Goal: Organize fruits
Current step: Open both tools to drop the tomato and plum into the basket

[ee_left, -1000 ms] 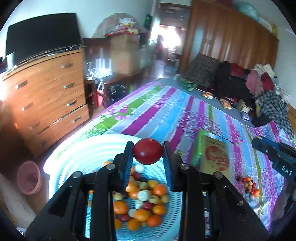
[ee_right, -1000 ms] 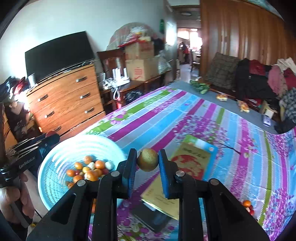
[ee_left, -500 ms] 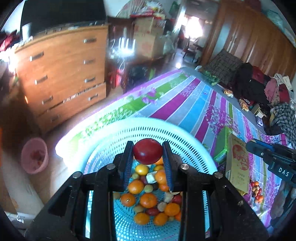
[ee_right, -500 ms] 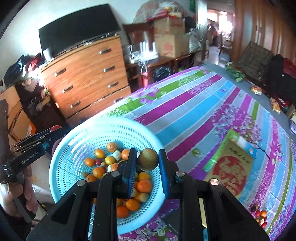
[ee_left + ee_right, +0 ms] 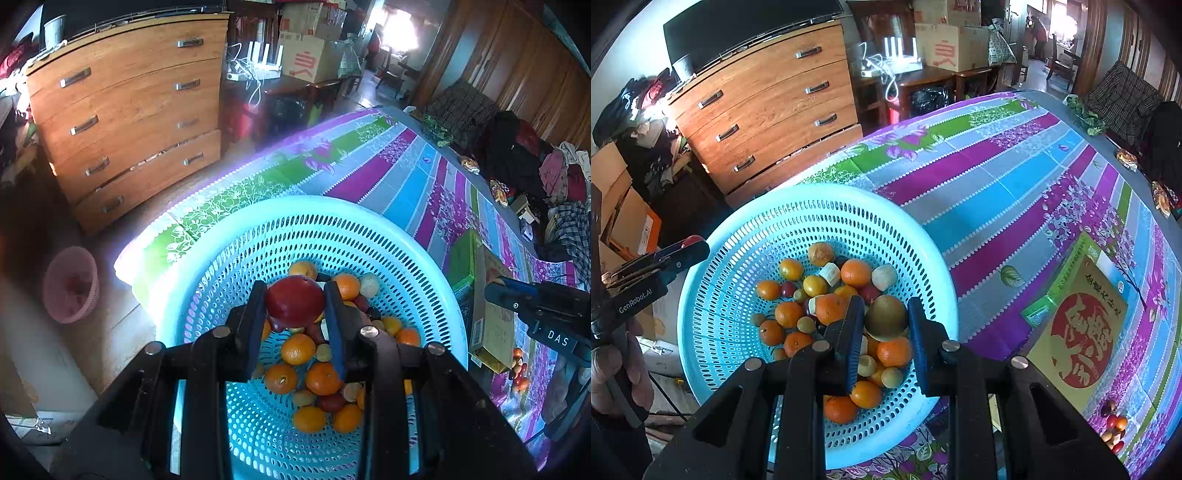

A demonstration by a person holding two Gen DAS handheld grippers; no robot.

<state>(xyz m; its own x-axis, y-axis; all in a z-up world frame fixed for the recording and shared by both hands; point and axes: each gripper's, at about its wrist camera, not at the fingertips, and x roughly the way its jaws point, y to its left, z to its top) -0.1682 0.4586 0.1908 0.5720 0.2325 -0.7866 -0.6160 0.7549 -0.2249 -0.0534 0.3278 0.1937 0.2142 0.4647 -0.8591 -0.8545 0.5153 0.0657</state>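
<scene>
A light blue perforated basket holds several oranges, small red and pale fruits. My left gripper is shut on a red apple and holds it above the fruit pile inside the basket. My right gripper is shut on a brown-green round fruit, also above the pile near the basket's right side. The left gripper shows at the left edge of the right wrist view; the right gripper shows at the right of the left wrist view.
The basket sits on a striped floral tablecloth. A green and tan box lies right of the basket, with a small cluster of fruits beyond it. A wooden dresser and a pink basket are off the table's left.
Both grippers have moved left and down over the basket with their fruits still held. The basket now fills the lower part of both views.
</scene>
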